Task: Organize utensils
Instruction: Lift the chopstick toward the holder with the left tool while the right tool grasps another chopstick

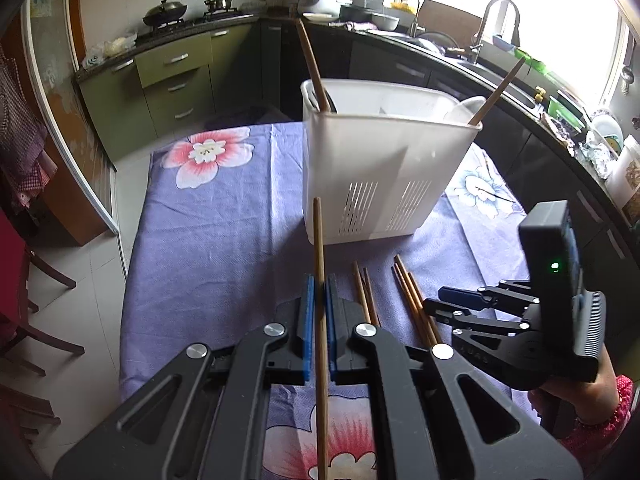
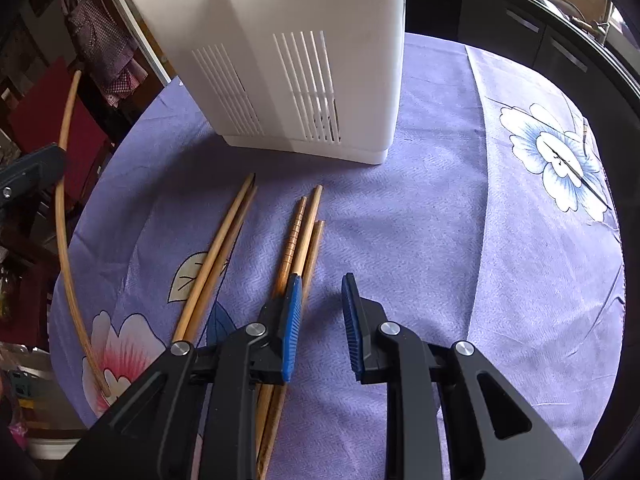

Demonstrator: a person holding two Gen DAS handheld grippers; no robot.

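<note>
So the left gripper (image 1: 318,320) is clamped tight on one chopstick (image 1: 319,248), lifted off the purple cloth (image 1: 208,240) just in front of the white caddy (image 1: 384,168). Next it probably needs tipping upright and dropping in. The right gripper (image 2: 320,320) hovers part open and empty over the loose chopsticks (image 2: 304,224).

Left claw (image 1: 318,300) clamped on single wooden chopstick (image 1: 320,264), tip pointing toward white slotted caddy (image 1: 380,168). Caddy upright on purple floral cloth (image 1: 208,220), two sticks leaning inside. Loose chopsticks (image 1: 400,292) lying on cloth between claws. Right claw (image 1: 440,300) low over them.
</note>
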